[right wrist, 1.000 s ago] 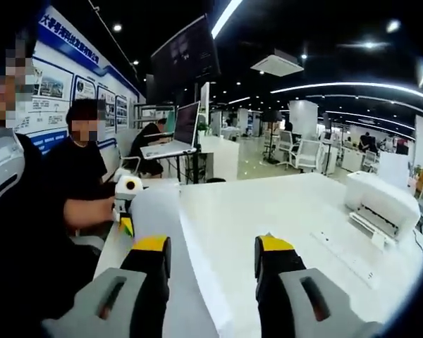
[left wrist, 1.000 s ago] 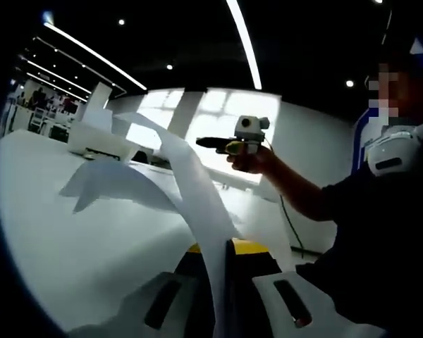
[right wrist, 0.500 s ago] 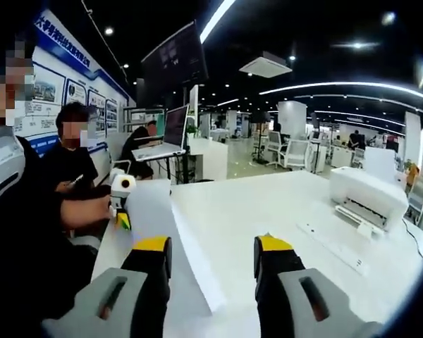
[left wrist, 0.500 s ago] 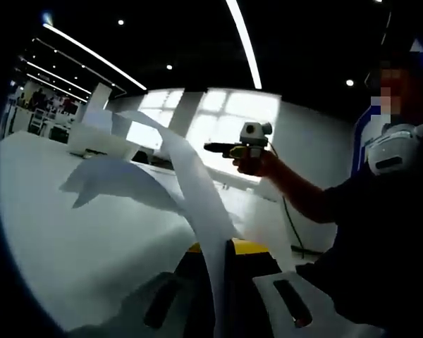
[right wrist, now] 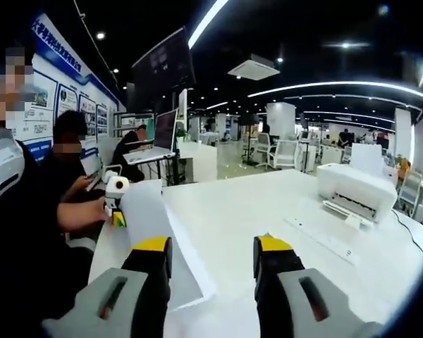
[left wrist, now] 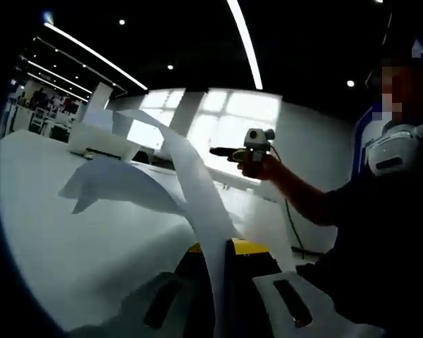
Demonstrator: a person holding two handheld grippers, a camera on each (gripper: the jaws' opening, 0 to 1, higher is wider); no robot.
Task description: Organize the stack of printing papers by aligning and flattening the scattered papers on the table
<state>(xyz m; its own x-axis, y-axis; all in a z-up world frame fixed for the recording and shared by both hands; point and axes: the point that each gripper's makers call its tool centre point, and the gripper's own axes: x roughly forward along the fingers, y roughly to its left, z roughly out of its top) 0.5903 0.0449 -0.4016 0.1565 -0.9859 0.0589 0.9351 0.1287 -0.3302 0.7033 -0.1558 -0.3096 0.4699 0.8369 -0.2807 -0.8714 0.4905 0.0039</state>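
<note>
two views show one white table (right wrist: pixel 268 211) with a sheaf of white printing paper sheets (left wrist: pixel 190 183) lifted off it. in the left gripper view the left gripper (left wrist: pixel 222 282) has its jaws closed together on the near edge of the sheets, which rise from between the yellow-tipped jaws, curl up and to the left, and fan out above the table surface; one loose corner droops toward the far left. beyond the paper, a white boxy desktop printer (left wrist: pixel 102 141) sits on the far left of the table. to the right, a person's hand (left wrist: pixel 264 167) holds the right gripper (left wrist: pixel 218 151) in the air, level and pointing left, apart from the paper

in the right gripper view the right gripper (right wrist: pixel 208 264) hangs over the table with its jaws spread wide apart and nothing between them. the paper sheets (right wrist: pixel 151 218) stand on edge at the near left of the table, just beside the left jaw, with the left gripper (right wrist: pixel 116 215) pinching them at their far left end, held by the person's hand (right wrist: pixel 84 213). the printer (right wrist: pixel 356 191) rests on the far right of the table
</note>
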